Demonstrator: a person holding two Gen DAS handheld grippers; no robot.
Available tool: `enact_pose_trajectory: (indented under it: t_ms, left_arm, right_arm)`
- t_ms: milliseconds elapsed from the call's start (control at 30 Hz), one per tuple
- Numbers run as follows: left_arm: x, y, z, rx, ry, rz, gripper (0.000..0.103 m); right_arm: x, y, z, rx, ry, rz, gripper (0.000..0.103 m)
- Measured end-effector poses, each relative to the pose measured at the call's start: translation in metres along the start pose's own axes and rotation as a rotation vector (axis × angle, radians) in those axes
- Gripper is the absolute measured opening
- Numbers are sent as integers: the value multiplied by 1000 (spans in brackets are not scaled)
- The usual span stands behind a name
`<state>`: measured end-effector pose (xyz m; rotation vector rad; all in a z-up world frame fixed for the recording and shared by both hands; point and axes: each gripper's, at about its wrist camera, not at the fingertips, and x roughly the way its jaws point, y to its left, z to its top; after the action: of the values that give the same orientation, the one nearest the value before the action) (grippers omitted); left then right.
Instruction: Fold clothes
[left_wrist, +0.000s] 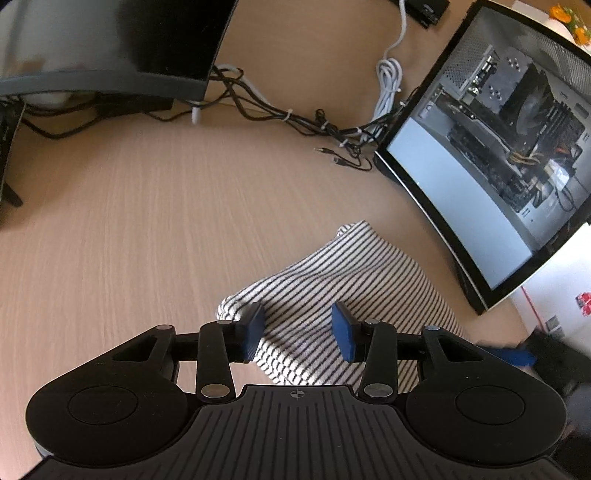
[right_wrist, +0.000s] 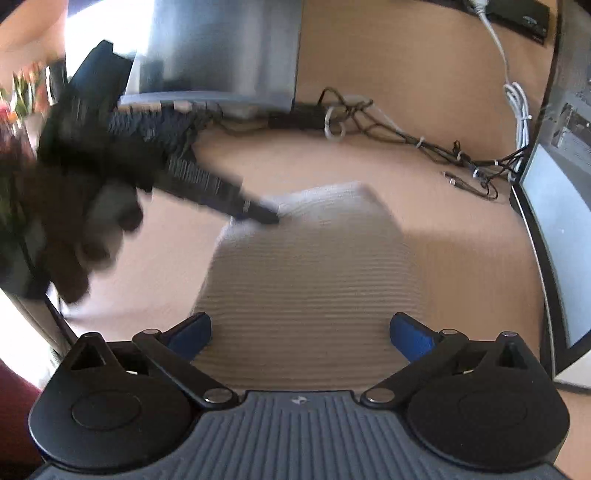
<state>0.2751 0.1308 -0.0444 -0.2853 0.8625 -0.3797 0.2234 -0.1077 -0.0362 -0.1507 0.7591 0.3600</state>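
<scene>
A black-and-white striped garment (left_wrist: 343, 291) lies folded in a compact rectangle on the wooden desk. My left gripper (left_wrist: 298, 330) is open, its blue pads just above the garment's near left corner, nothing between them. In the right wrist view the garment (right_wrist: 314, 266) is blurred by motion and fills the middle. My right gripper (right_wrist: 301, 334) is wide open over the garment's near edge, empty. The left gripper (right_wrist: 258, 212) shows there too, blurred, its tip at the garment's far left corner. The right gripper's blue tip (left_wrist: 511, 356) shows at the garment's right edge.
A monitor (left_wrist: 110, 44) on a stand sits at the back left. A glass-sided computer case (left_wrist: 498, 155) stands at the right. A tangle of black and white cables (left_wrist: 332, 129) runs along the back of the desk (left_wrist: 129, 221).
</scene>
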Motion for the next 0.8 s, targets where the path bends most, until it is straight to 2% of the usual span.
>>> enact_pose_trajectory:
  t_ms: [133, 233, 333, 367, 467, 533, 700, 800]
  left_arm:
    - [-2, -7, -5, 32, -21, 26, 45]
    - [-3, -12, -7, 72, -31, 45, 45]
    - [-3, -13, -8, 85, -31, 48, 46]
    - [-3, -12, -7, 83, -29, 43, 46]
    - [-3, -9, -7, 81, -22, 32, 46]
    - [-2, -8, -6, 86, -21, 30, 46]
    - [-1, -6, -6, 90, -18, 22, 46]
    - [-1, -5, -6, 93, -14, 16, 46]
  right_arm:
    - [-5, -35, 35, 54, -63, -32, 103]
    - [14, -57, 64, 67, -81, -107, 103]
    - [50, -65, 87, 38, -49, -143, 103]
    - [65, -67, 93, 18, -9, -150, 103]
    - [105, -70, 92, -60, 113, -241, 103]
    - [122, -71, 88, -83, 120, -245, 103]
    - [108, -76, 92, -33, 88, -236, 103]
    - [79, -79, 93, 43, 8, -268, 103]
